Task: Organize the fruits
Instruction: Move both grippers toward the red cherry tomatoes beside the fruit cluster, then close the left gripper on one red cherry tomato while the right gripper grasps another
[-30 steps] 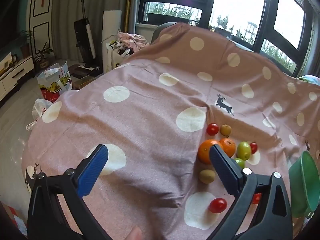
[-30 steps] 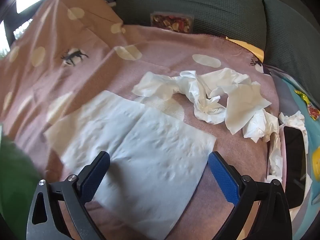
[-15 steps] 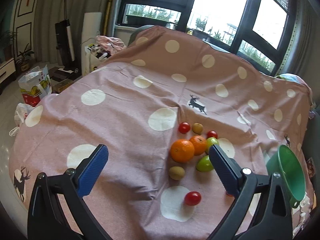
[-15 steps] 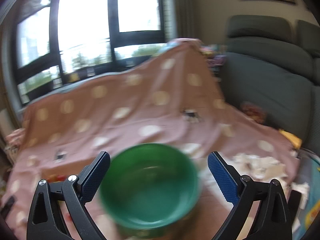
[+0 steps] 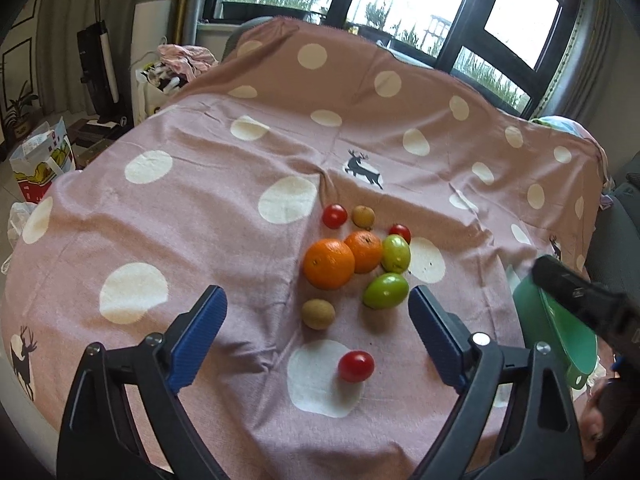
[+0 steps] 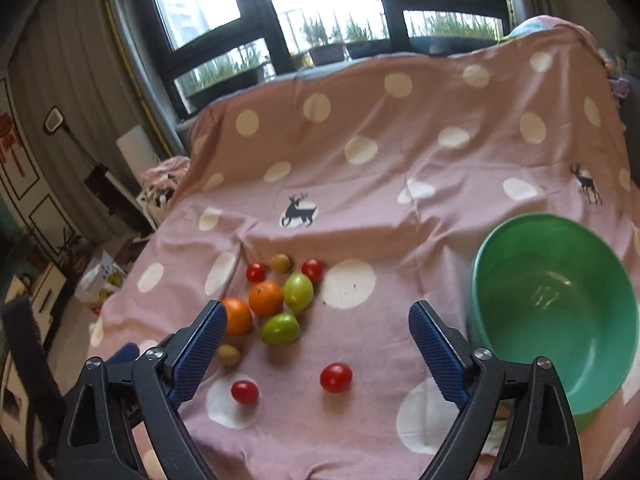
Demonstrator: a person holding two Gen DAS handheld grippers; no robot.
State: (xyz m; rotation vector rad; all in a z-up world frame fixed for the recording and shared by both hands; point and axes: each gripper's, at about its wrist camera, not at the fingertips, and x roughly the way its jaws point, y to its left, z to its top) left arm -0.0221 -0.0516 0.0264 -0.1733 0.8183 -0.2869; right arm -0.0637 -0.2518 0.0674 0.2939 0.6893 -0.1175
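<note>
Fruits lie in a cluster on a pink polka-dot cloth (image 5: 200,208): two oranges (image 5: 329,263) (image 6: 265,298), two green fruits (image 5: 385,290) (image 6: 280,328), several red tomatoes (image 5: 356,366) (image 6: 335,377) and small brown fruits (image 5: 318,313) (image 6: 229,354). An empty green bowl (image 6: 554,312) stands right of the fruits; its rim (image 5: 560,338) also shows in the left wrist view. My left gripper (image 5: 316,338) is open and empty above the near fruits. My right gripper (image 6: 316,350) is open and empty, left of the bowl.
The cloth drapes up over a raised back (image 6: 400,92) before dark-framed windows (image 5: 400,8). A vacuum (image 5: 98,64), bags (image 5: 40,156) and laundry (image 5: 184,58) lie on the floor at the left. The right gripper's dark body (image 5: 584,300) crosses over the bowl.
The right gripper has swung from crumpled tissues round to face the fruits and bowl. The left gripper has moved right, bringing the fruits between its fingers.
</note>
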